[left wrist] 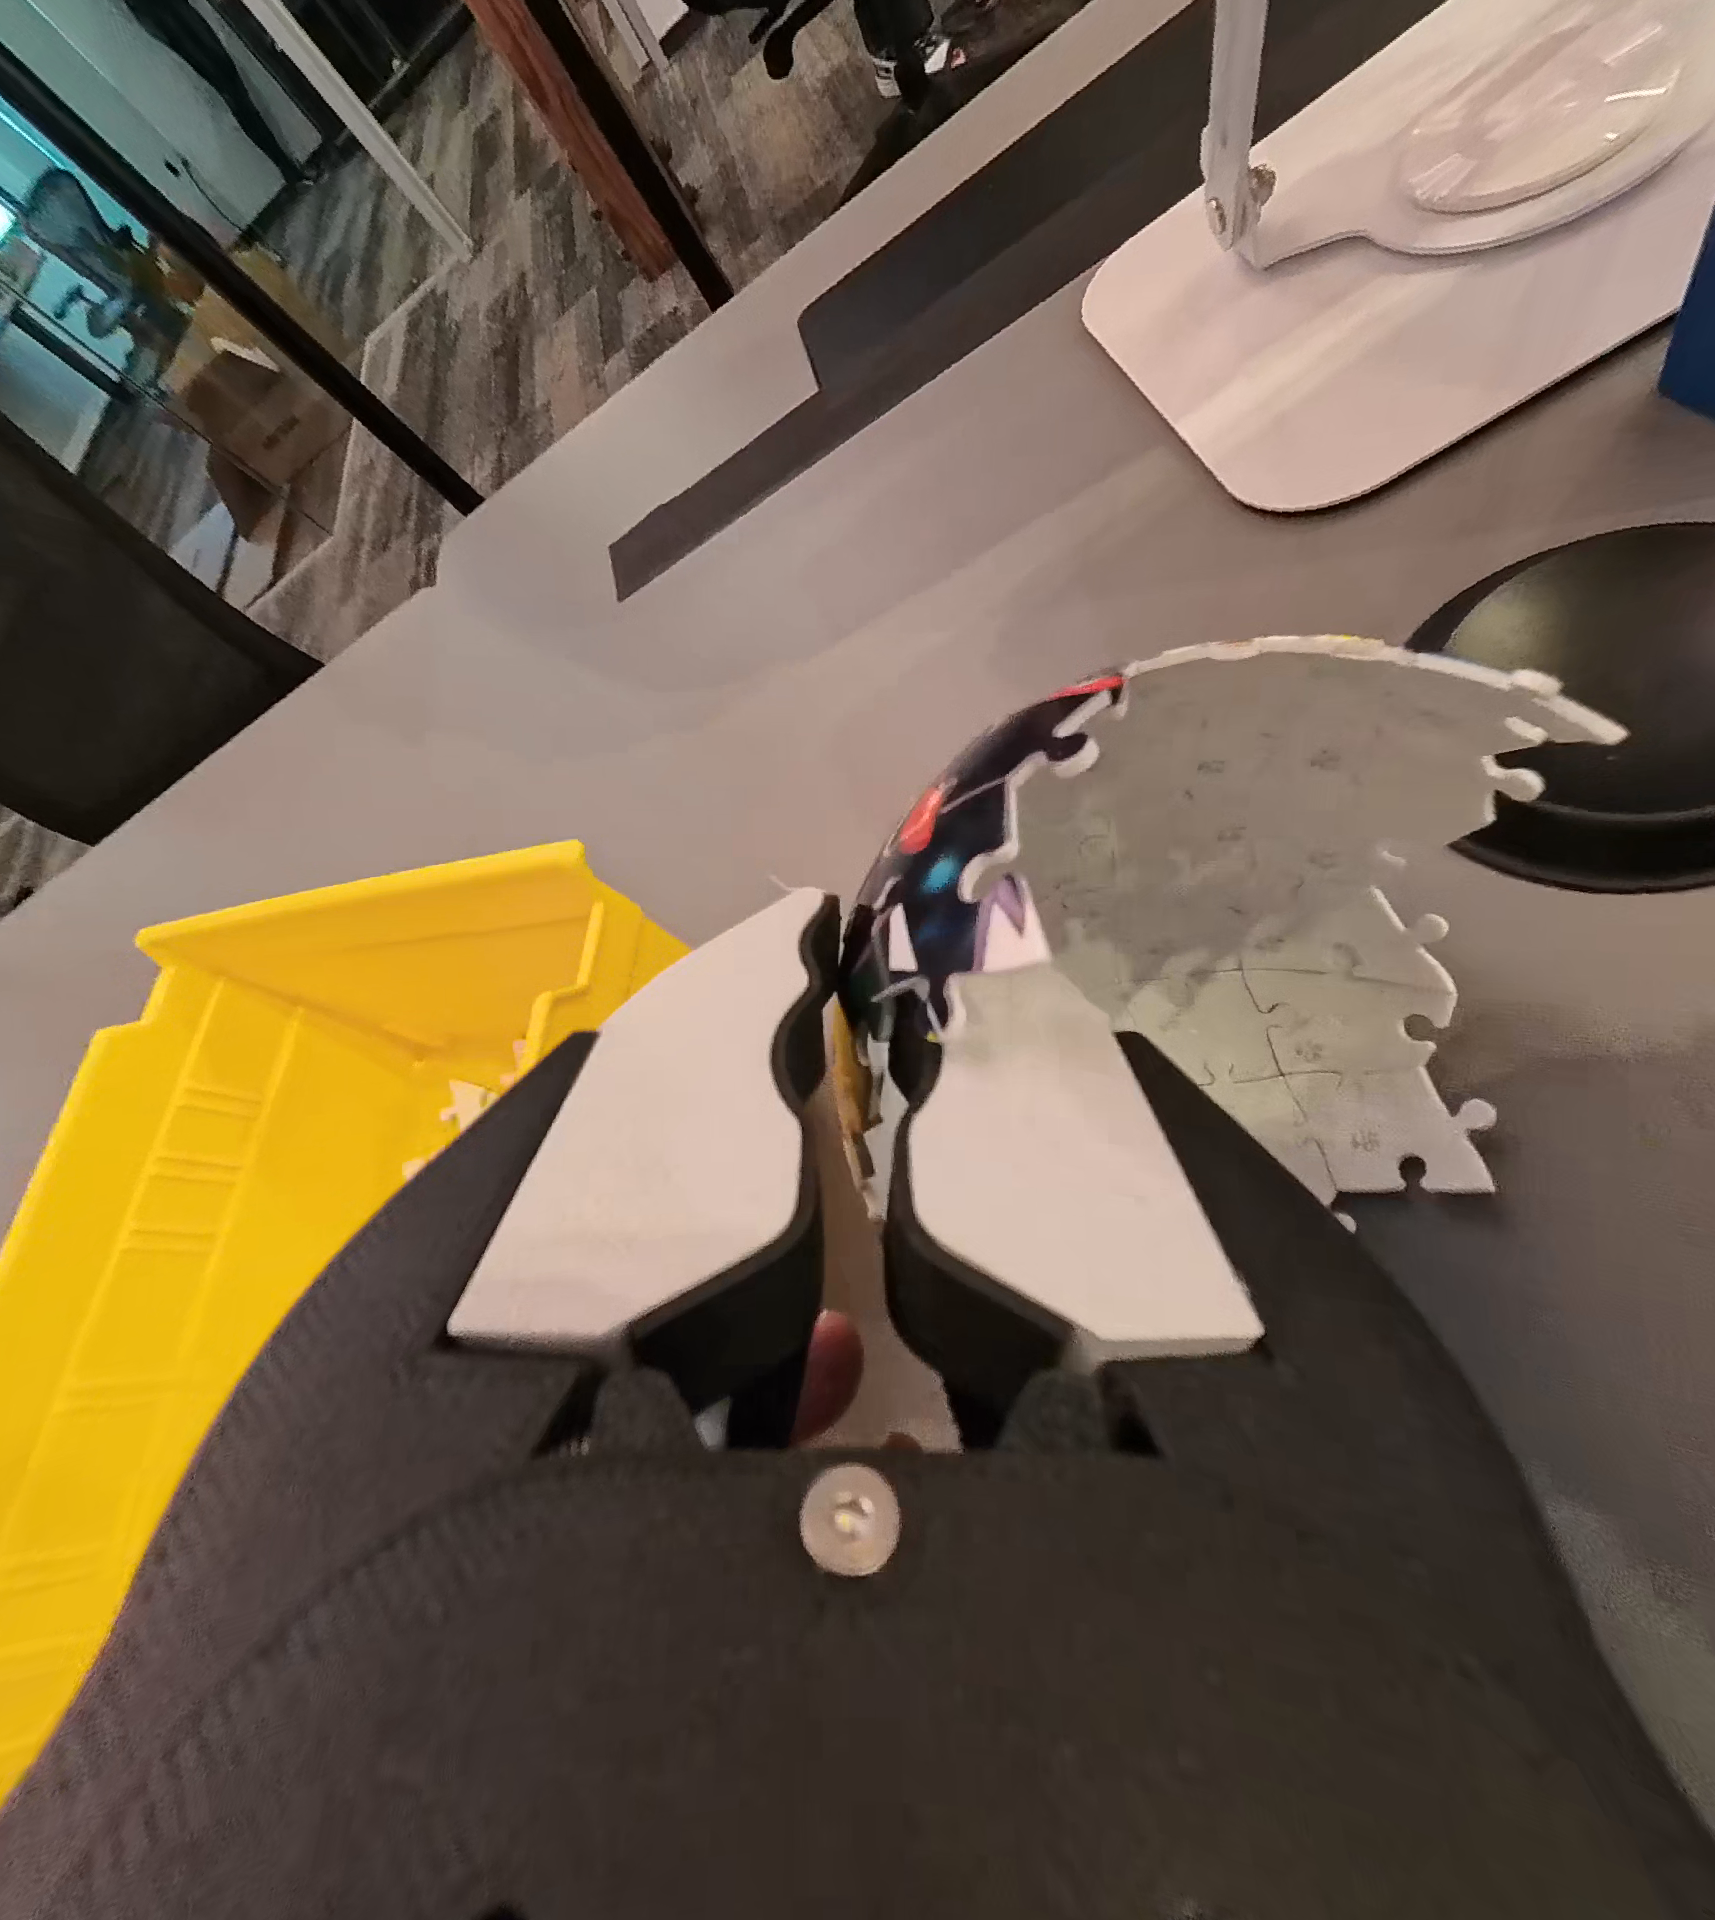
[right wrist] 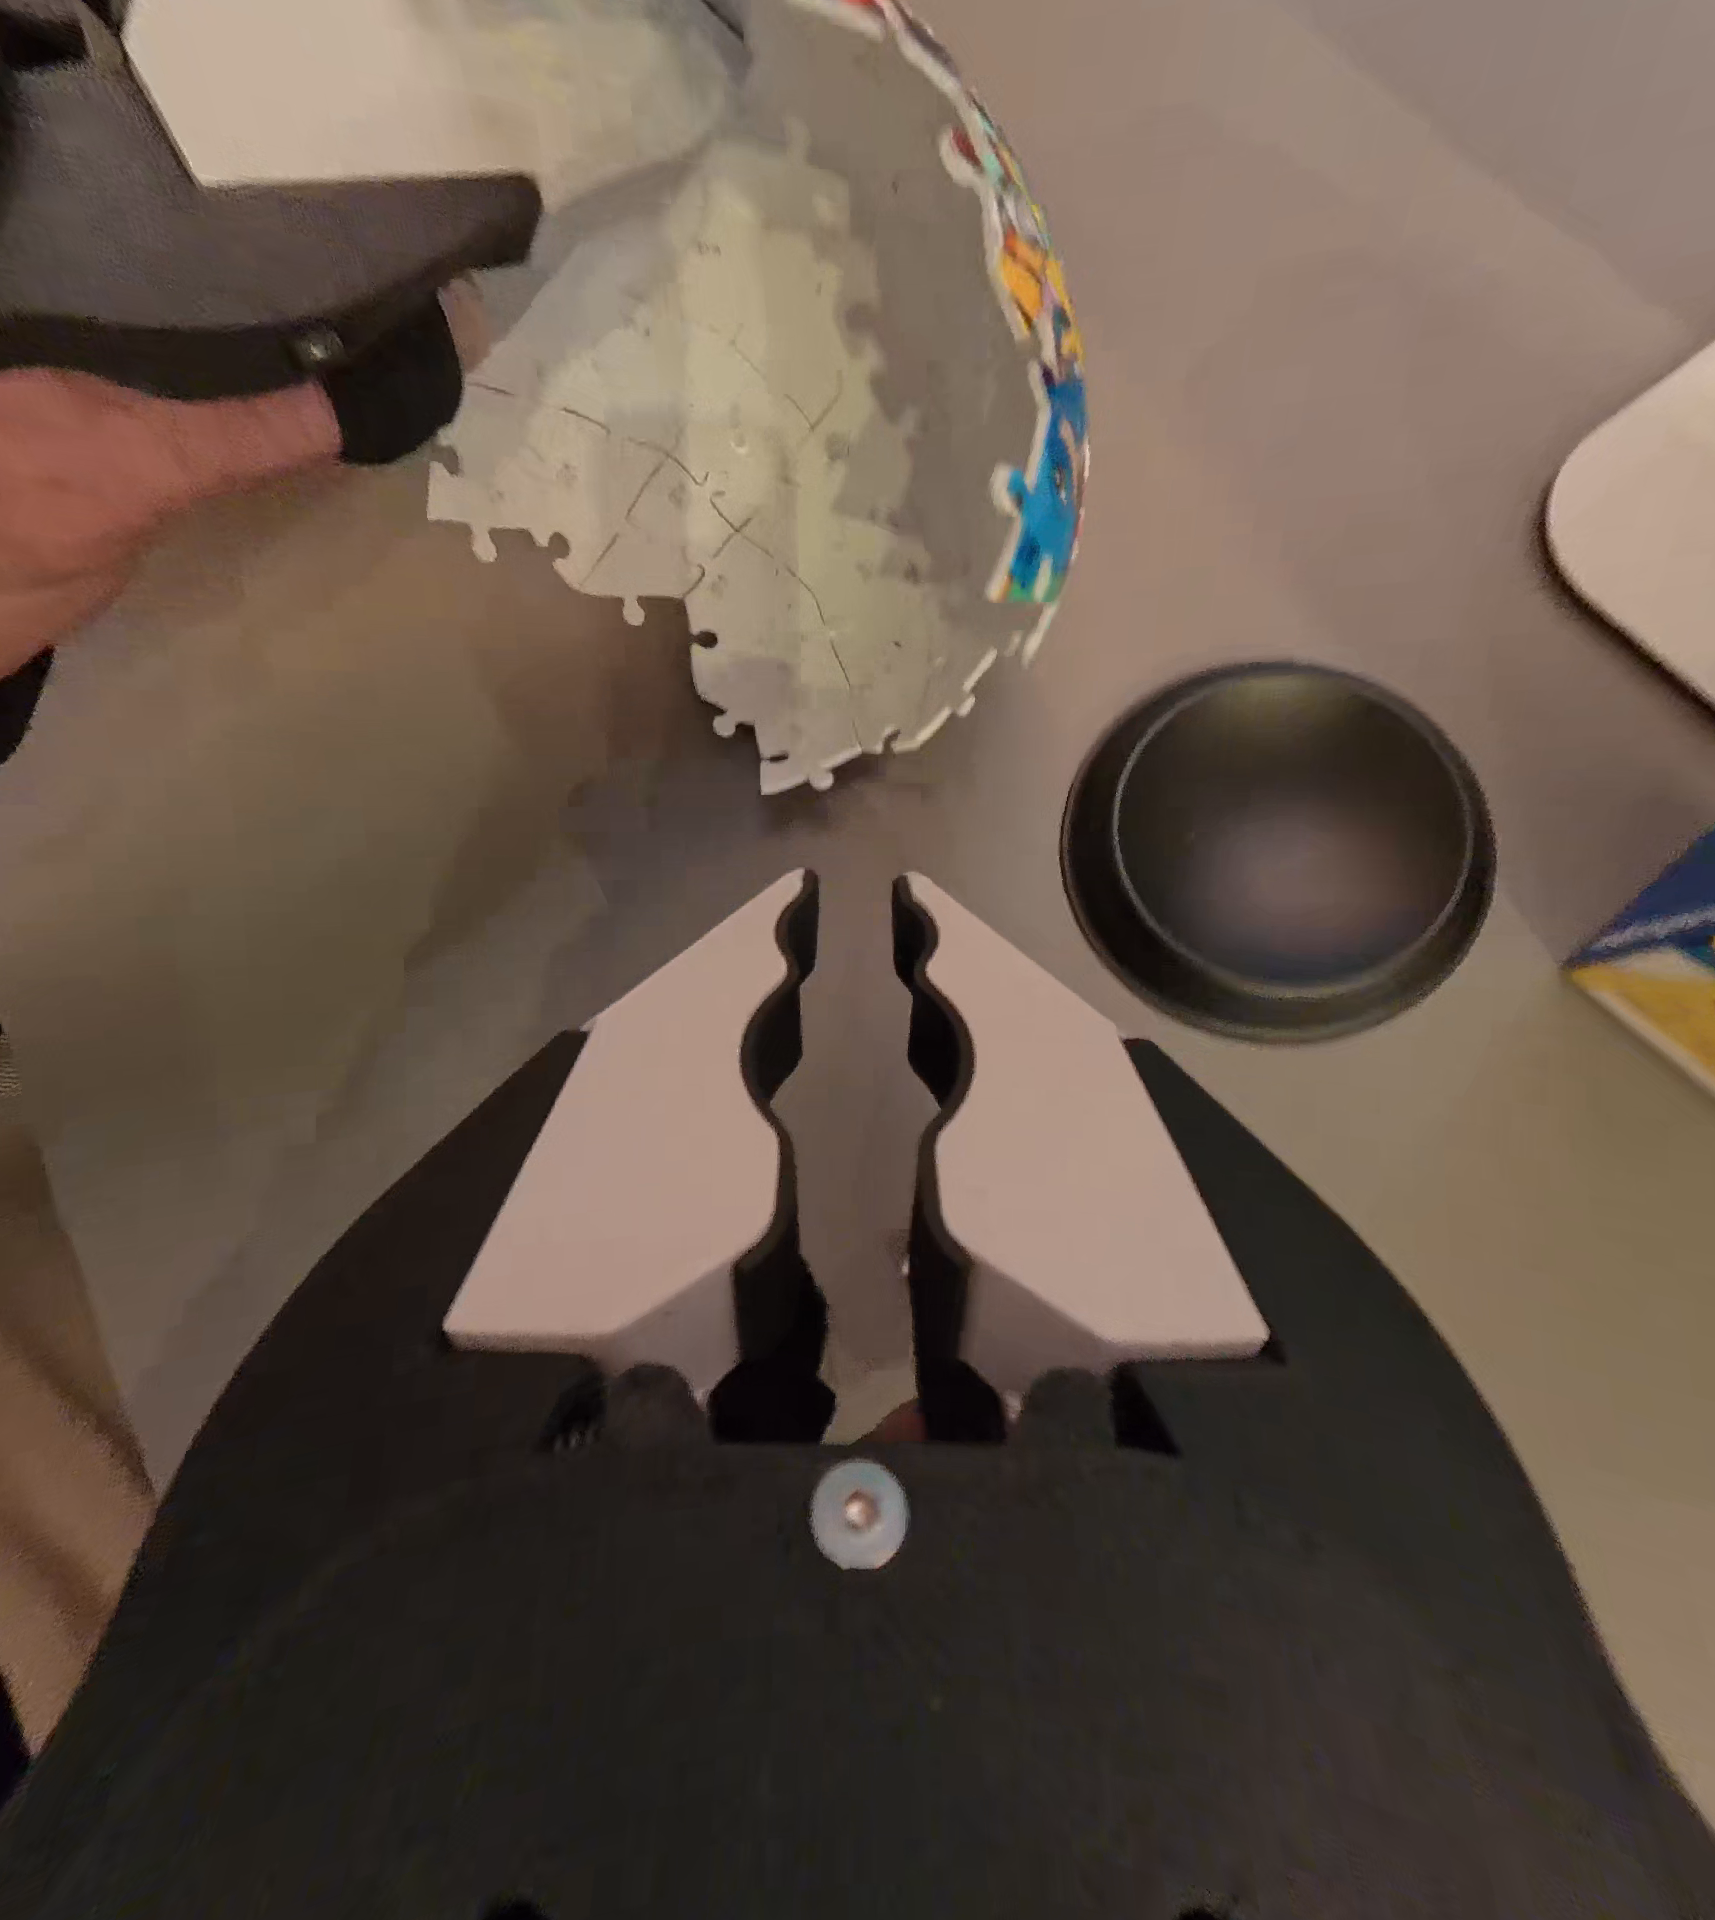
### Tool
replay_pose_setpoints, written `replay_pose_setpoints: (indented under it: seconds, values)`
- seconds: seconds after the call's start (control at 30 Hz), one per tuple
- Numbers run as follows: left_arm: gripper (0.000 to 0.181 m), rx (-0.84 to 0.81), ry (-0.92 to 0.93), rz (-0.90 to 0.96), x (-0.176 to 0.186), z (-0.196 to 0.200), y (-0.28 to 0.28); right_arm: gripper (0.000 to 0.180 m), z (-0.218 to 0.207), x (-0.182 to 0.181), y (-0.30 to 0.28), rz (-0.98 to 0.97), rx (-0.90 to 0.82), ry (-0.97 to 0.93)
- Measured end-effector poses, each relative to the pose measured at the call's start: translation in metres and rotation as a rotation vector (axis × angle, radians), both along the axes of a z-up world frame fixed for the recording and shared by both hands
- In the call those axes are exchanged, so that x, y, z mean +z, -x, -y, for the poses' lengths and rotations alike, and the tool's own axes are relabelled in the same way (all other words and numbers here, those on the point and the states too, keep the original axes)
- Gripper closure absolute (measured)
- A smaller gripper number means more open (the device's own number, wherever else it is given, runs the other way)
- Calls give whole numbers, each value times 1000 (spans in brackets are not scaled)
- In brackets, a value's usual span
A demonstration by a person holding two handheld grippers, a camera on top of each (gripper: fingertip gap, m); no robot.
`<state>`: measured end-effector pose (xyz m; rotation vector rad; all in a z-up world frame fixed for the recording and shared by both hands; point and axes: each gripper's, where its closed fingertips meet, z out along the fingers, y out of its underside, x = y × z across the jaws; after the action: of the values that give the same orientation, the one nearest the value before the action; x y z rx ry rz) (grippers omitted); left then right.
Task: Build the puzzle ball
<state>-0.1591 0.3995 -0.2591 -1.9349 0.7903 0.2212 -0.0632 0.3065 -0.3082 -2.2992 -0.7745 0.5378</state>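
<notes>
Currently the puzzle ball shell (left wrist: 1237, 883) is pinched by the left gripper (left wrist: 858, 997) — the right gripper (right wrist: 853, 904) is held slightly parted, empty.

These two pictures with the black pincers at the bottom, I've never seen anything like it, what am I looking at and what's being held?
Each picture comes from a camera mounted on a hand-held gripper, looking forward along its two fingers. No robot: a person holds one gripper in each hand.

In the left wrist view, the left gripper is shut on the edge of a half-built puzzle ball shell, printed outside, grey inside. Beside it stands a yellow bin.

In the right wrist view, the right gripper is open and holds nothing. Ahead of it are the same shell, a black round stand on the grey table, and the person's hand with the left gripper.
</notes>
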Motion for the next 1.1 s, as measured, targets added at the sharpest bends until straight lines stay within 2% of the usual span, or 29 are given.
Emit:
replay_pose_setpoints:
  seconds: [0.17, 0.4, 0.8, 1.1]
  values:
    - [174, 1, 21, 29, 0, 5, -1, 161, 14, -7, -6, -93, -34, 82]
    - [174, 14, 26, 75, -2, 16, 0, 154, 24, -10, -12, -110, -35, 86]
    - [173, 31, 42, 137, -4, 27, 9, 151, 52, -8, -21, -76, 42, 66]
    - [174, 39, 64, 180, -8, 34, 15, 147, 94, -23, -13, 35, 200, 42]
